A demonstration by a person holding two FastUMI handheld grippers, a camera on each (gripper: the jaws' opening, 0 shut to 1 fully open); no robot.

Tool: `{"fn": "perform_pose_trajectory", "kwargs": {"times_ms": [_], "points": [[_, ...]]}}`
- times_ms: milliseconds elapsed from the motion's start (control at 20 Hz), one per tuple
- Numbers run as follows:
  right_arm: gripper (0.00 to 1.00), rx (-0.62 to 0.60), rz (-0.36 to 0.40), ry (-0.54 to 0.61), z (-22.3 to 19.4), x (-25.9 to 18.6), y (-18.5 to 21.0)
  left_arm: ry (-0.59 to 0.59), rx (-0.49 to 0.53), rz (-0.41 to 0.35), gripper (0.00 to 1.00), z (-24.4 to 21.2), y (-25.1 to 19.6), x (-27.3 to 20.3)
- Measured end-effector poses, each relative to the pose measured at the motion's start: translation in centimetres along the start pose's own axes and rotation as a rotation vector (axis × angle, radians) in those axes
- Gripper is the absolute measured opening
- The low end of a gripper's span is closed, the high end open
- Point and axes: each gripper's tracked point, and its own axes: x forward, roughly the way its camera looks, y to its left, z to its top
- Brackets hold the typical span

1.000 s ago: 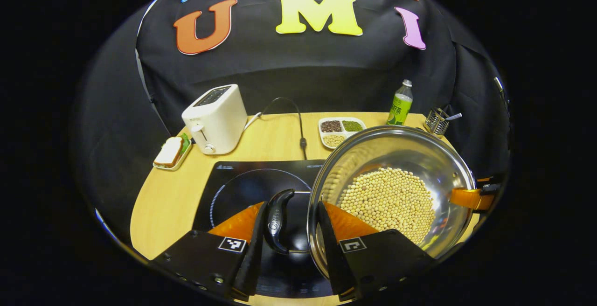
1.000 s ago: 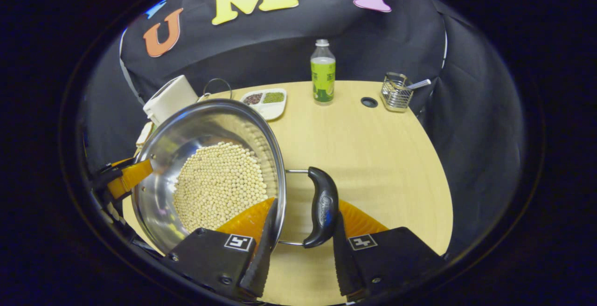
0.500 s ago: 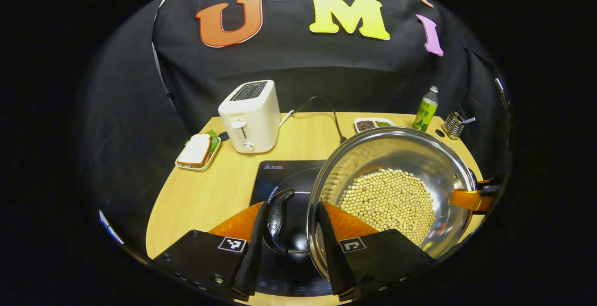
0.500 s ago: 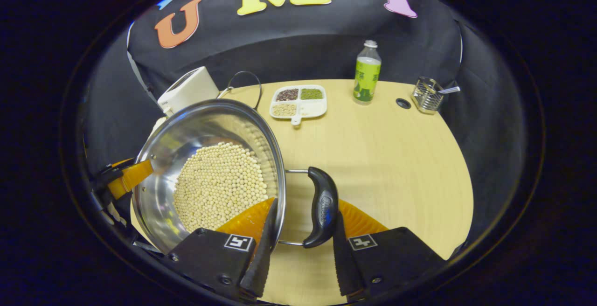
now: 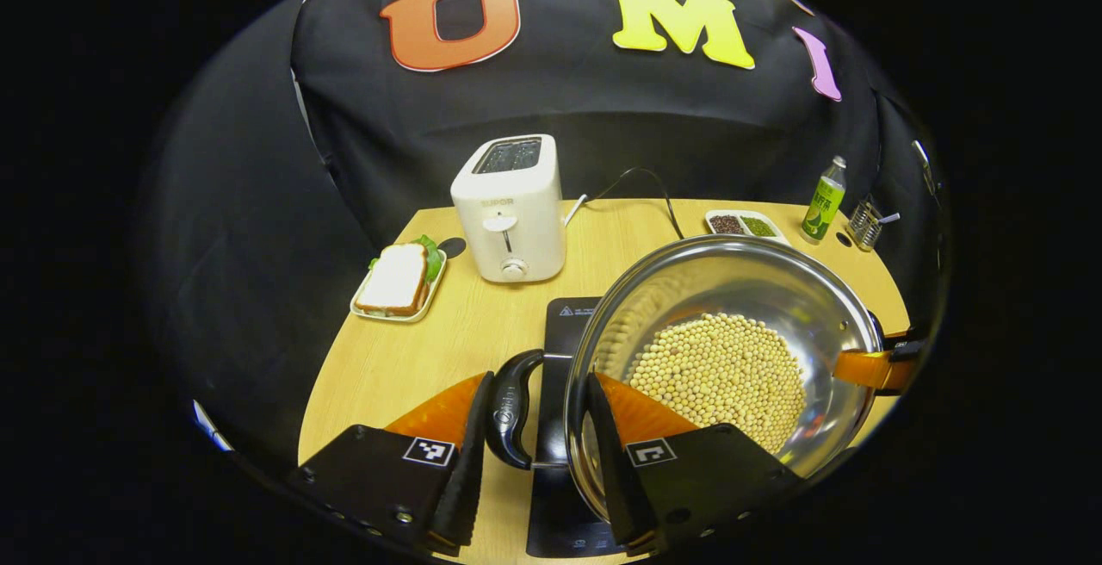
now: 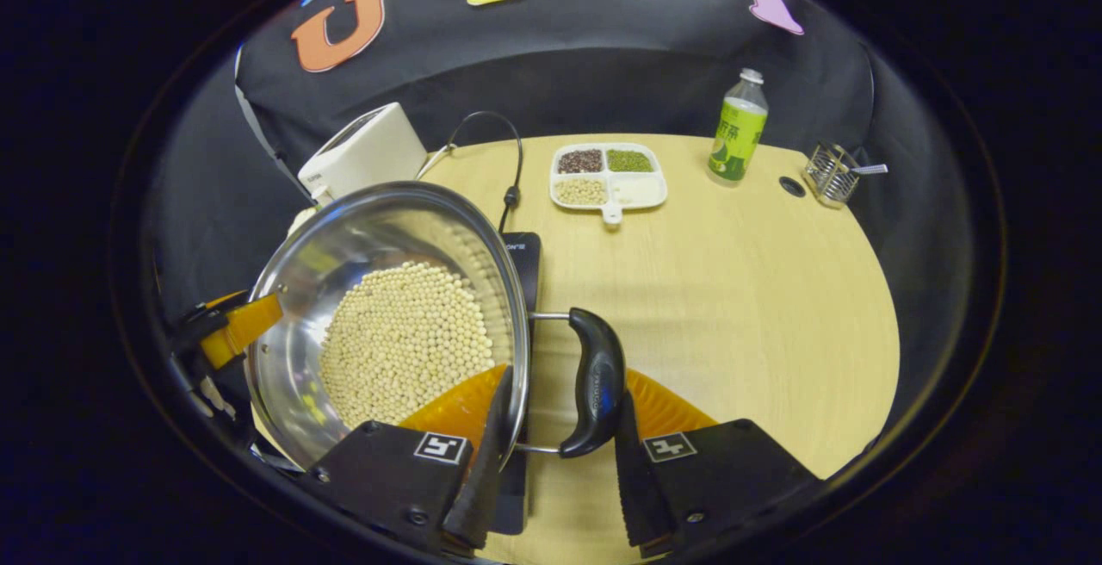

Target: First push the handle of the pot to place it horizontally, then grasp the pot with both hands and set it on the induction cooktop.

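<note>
Left gripper view: the left gripper (image 5: 534,444) has its jaws pinching the pot's (image 5: 723,289) rim and black side handle (image 5: 510,410), one finger outside the handle, the other inside the pot against the soybeans (image 5: 719,375). The pot is held above the black induction cooktop (image 5: 564,324) on the bench (image 5: 396,358). A toaster (image 5: 510,207) and a sandwich plate (image 5: 398,281) stand behind.

Right gripper view: the right gripper (image 6: 558,449) likewise has its jaws pinching the opposite handle (image 6: 596,380) and rim. A divided dish (image 6: 609,176) and a bottle (image 6: 739,127) sit farther back.
</note>
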Motion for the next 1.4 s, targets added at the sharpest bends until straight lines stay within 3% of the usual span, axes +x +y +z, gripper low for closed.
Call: {"fn": "perform_pose_trajectory", "kwargs": {"times_ms": [350,850,1100,1150,1200,1250,1300,1350,1400], "points": [[0.58,0.015,-0.014,0.038,-0.4,1.4,0.1,0.023,0.003,-0.024,0.57,-0.8,0.1,2.1],[0.60,0.003,-0.034,0.001,-0.2,1.4,0.0,-0.030,0.027,-0.037,0.58,-1.0,0.3,2.1],[0.63,0.007,-0.039,-0.009,-0.1,1.4,-0.1,-0.032,0.048,-0.015,0.63,-1.1,0.2,2.2],[0.63,0.007,-0.037,-0.008,-0.1,1.4,-0.1,-0.038,0.045,-0.008,0.75,-1.0,0.1,2.3],[0.63,0.005,-0.034,-0.009,0.0,1.3,0.0,-0.044,0.042,-0.006,0.66,-1.0,0.2,2.2],[0.63,-0.013,-0.039,-0.020,0.1,1.6,-0.2,-0.048,0.033,-0.028,0.67,-1.1,-0.2,2.2],[0.70,-0.048,-0.042,-0.008,-0.2,1.9,-0.3,-0.049,0.018,-0.055,0.59,-1.2,-0.6,2.0],[0.77,-0.062,-0.032,-0.008,-0.6,2.0,-0.3,-0.047,0.002,-0.070,0.83,-1.1,-0.8,2.0],[0.90,-0.051,-0.013,-0.039,-0.4,2.1,0.0,-0.043,-0.008,-0.059,1.00,-1.4,-0.5,2.1]]}}
